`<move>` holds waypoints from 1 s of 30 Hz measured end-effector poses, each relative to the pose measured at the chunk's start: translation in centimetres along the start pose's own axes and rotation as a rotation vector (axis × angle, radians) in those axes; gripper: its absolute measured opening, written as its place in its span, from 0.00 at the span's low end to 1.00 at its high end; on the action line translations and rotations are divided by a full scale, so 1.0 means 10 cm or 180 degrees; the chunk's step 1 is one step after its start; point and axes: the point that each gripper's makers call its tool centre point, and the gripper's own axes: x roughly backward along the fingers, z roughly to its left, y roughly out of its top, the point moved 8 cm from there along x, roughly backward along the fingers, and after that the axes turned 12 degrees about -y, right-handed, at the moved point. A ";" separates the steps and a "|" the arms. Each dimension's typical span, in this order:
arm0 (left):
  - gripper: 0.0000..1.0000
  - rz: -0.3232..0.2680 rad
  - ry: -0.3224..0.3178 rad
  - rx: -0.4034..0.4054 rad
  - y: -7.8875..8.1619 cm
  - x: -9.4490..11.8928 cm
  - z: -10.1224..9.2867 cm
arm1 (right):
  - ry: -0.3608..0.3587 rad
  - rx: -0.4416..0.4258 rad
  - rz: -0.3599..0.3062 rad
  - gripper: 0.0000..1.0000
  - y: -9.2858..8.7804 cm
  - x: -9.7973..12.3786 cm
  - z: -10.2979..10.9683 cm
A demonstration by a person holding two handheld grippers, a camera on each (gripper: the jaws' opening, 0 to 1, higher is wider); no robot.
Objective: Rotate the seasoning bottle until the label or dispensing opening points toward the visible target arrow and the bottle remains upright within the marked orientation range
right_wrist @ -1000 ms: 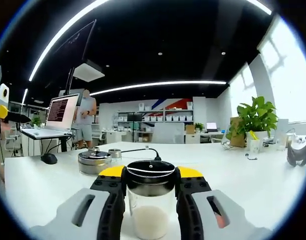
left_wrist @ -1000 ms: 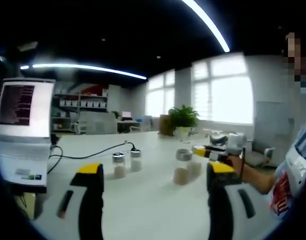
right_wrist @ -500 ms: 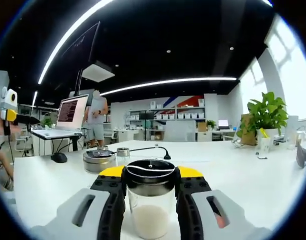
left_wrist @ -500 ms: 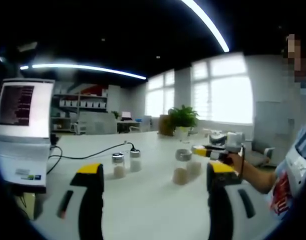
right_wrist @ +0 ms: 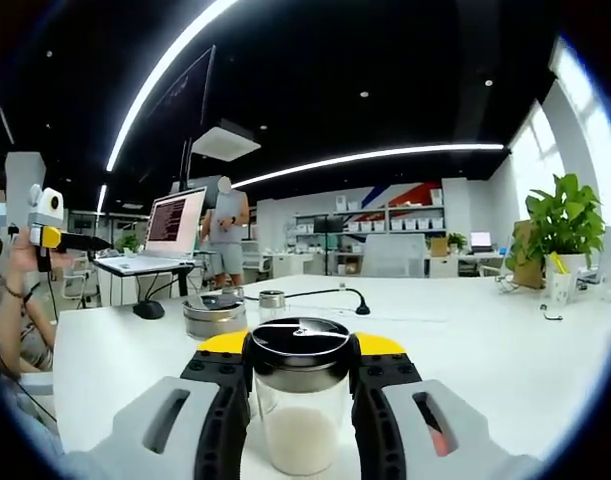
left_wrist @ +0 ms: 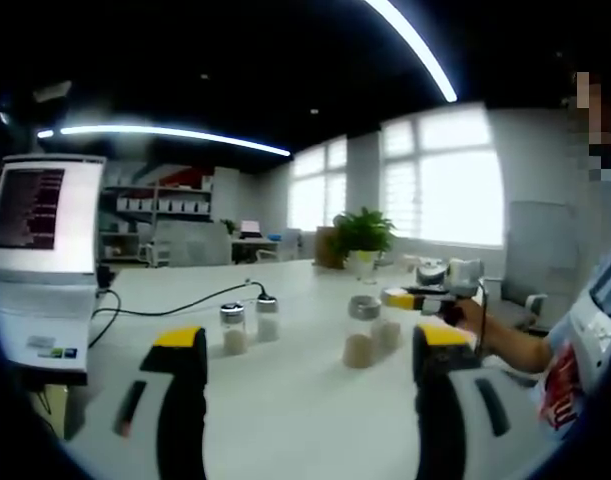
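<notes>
In the right gripper view my right gripper (right_wrist: pixel 300 352) is shut on a clear seasoning bottle (right_wrist: pixel 299 420). The bottle has a dark lid and pale powder in its lower half, and it stands upright on the white table (right_wrist: pixel 465 350). In the left gripper view the right gripper (left_wrist: pixel 417 298) appears at the right, held by a hand, with that bottle (left_wrist: pixel 389 333) under it. My left gripper (left_wrist: pixel 310 342) hangs above the table, open with nothing between its jaws. No arrow mark is visible.
A jar with a metal lid (right_wrist: pixel 214 317) and a small shaker (right_wrist: pixel 272 300) stand beyond the held bottle. Two small shakers (left_wrist: pixel 234 328) and a larger jar (left_wrist: pixel 361 333) stand mid-table. A laptop (left_wrist: pixel 43 250) with cable sits left. A potted plant (left_wrist: pixel 363 235) is at the back.
The right gripper view has swung left with the bottle still gripped; the laptop, the jars and the plant have slid right in it. The left gripper has barely moved.
</notes>
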 end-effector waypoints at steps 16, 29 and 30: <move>0.90 -0.0016 -0.0071 0.0041 -0.01 -0.02 -0.01 | 0.0534 -0.0026 0.0130 0.37 0.02 -0.04 -0.11; 0.90 0.0003 -0.0050 0.0050 -0.02 -0.02 0.01 | 0.1059 -0.0137 0.0108 0.37 -0.01 -0.08 -0.21; 0.90 0.0006 -0.0048 0.0052 -0.02 -0.02 0.01 | 0.1099 -0.0143 0.0103 0.37 -0.01 -0.09 -0.21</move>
